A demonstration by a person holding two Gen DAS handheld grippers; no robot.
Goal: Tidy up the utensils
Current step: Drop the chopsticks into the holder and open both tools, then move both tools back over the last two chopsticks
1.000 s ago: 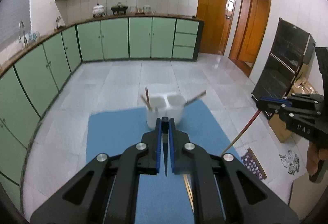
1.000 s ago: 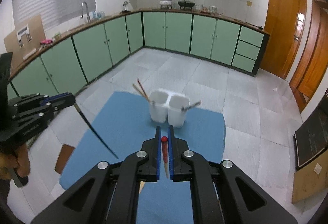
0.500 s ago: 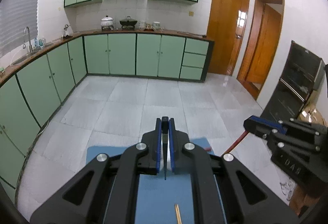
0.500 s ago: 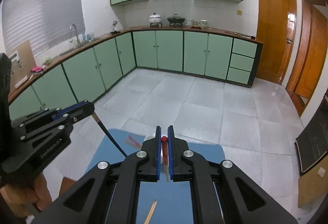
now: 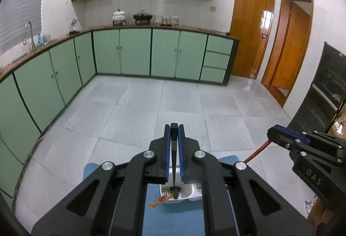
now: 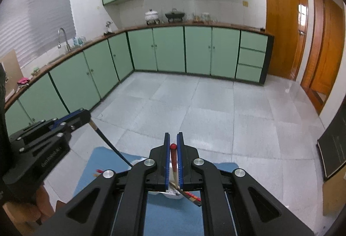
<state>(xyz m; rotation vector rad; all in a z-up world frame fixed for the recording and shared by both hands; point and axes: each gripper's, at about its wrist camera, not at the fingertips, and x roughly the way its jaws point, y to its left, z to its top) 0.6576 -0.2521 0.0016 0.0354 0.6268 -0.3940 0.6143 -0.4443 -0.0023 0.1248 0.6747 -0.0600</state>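
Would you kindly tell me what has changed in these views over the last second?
Both grippers advanced over the white holder, which now sits just below them. The left gripper, shut on a dark chopstick, and the right gripper, shut on a red-tipped chopstick, kept their grips.

Two claws: the left claw point(image 5: 173, 150) and the right claw point(image 6: 173, 160), each clamped on one chopstick, a dark chopstick point(image 5: 173, 162) and a red-tipped chopstick point(image 6: 173, 155). One white utensil holder point(image 5: 188, 191) stands on one blue mat point(image 5: 170, 220), with one loose chopstick point(image 5: 159, 201) at its rim. Two wooden doors point(image 5: 252, 30) show.
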